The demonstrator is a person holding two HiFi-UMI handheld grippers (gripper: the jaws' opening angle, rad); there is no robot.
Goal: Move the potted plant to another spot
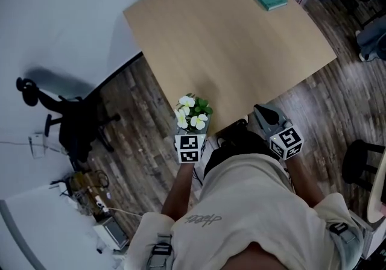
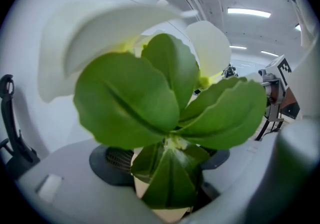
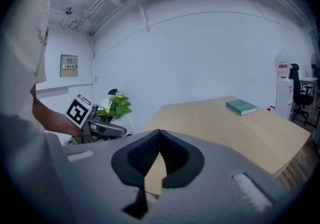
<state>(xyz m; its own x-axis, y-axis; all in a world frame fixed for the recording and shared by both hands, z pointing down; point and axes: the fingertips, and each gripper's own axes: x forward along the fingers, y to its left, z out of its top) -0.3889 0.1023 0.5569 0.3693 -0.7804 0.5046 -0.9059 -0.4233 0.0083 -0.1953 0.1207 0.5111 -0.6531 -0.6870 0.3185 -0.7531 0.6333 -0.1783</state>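
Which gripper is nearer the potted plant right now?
Left. The left gripper is clamped on the pot of the potted plant. The right gripper, shut and empty, sits off to the plant's right, clear of it.

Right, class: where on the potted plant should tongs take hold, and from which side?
Grip the pot by its cream wall, coming in from the side, below the leaves. They and the flowers spread wide and soft over the top, so nothing firm faces upward. The left tongs hold it just so.
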